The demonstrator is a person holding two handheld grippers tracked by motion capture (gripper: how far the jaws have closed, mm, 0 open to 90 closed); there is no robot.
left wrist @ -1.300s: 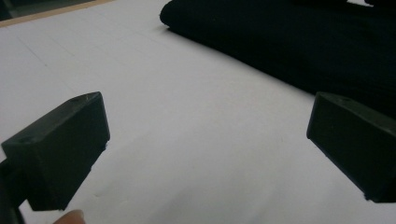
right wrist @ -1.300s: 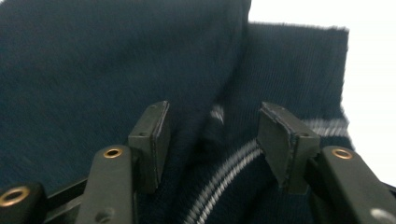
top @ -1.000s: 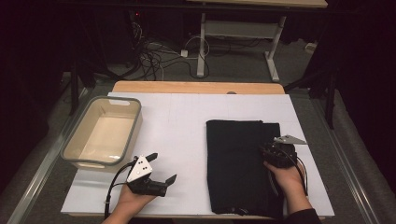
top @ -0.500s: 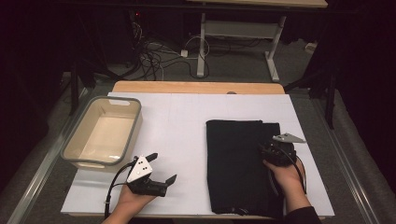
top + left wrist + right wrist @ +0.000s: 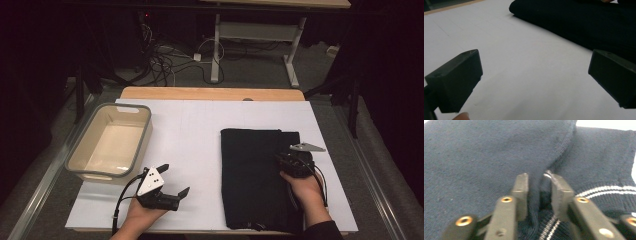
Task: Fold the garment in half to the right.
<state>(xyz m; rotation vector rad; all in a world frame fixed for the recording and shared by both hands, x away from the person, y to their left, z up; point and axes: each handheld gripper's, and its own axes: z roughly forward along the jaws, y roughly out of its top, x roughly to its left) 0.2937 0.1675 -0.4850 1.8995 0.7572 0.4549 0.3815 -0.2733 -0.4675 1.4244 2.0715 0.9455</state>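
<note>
Your right tool [image 5: 539, 192] has just been closing and now pinches a ridge of the shirt [image 5: 255, 175], which lies folded on the right of the bench [image 5: 200, 140]. The shirt is soft, light and floppy, so grab its hem. Your left tool [image 5: 172, 182] rests open. The white bench is smooth; a tub [image 5: 142, 145] sits left, cables on the floor behind.

Dim surroundings — soft, blurred close-ups
</note>
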